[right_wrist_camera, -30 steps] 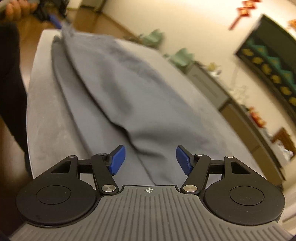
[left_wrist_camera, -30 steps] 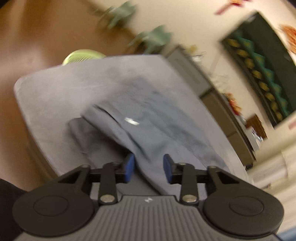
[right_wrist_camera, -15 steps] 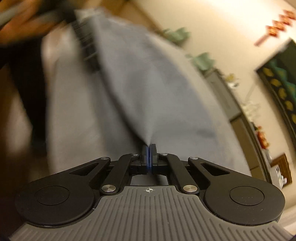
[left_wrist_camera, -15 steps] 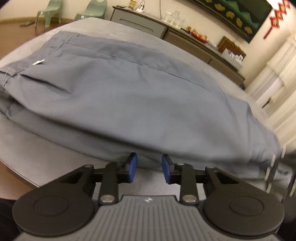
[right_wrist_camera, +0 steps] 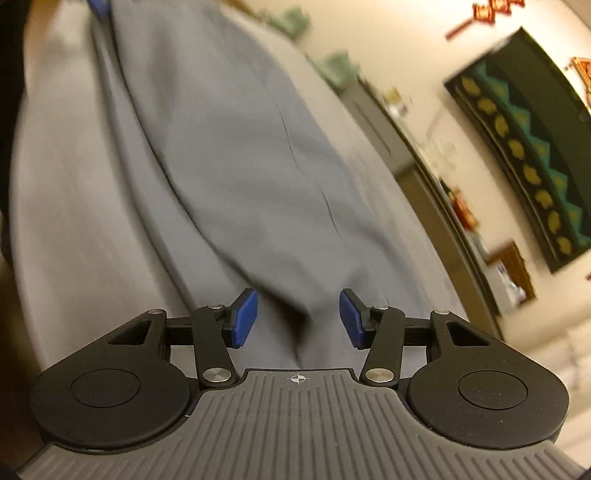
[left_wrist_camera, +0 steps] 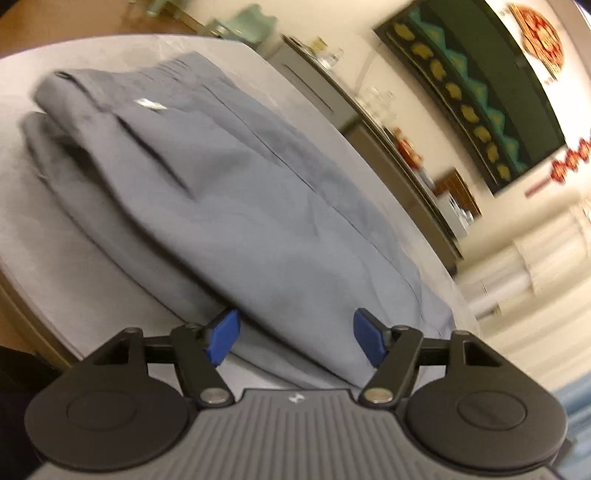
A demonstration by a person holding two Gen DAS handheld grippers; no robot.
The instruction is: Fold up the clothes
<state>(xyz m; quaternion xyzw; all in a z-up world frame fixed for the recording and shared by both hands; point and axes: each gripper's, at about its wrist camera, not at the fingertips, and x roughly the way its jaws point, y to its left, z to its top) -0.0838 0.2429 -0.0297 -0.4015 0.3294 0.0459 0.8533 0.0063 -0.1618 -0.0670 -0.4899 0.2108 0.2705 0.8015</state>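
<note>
Grey trousers point(left_wrist_camera: 236, 192) lie folded lengthwise on a grey-covered table point(left_wrist_camera: 55, 229), waistband at the far left with a small white tag. My left gripper point(left_wrist_camera: 297, 341) stands open just above the trousers' near edge, cloth showing between its blue pads point(left_wrist_camera: 223, 336) without being pinched. In the right wrist view the same trousers point(right_wrist_camera: 236, 155) stretch away from me. My right gripper point(right_wrist_camera: 299, 317) is open over the near end of the fabric. The left gripper's blue tip point(right_wrist_camera: 99, 5) shows at the far end.
The table's near edge point(left_wrist_camera: 22, 295) drops off at the left. A low grey sideboard point(left_wrist_camera: 373, 122) with small items runs along the wall behind the table. Green chairs point(right_wrist_camera: 336, 68) stand beyond the far end. A dark sleeve point(right_wrist_camera: 11, 110) is at the left.
My right gripper, shut on the cloth half a second ago, has opened and let it go. My left gripper has opened wider and swung its view along the trousers.
</note>
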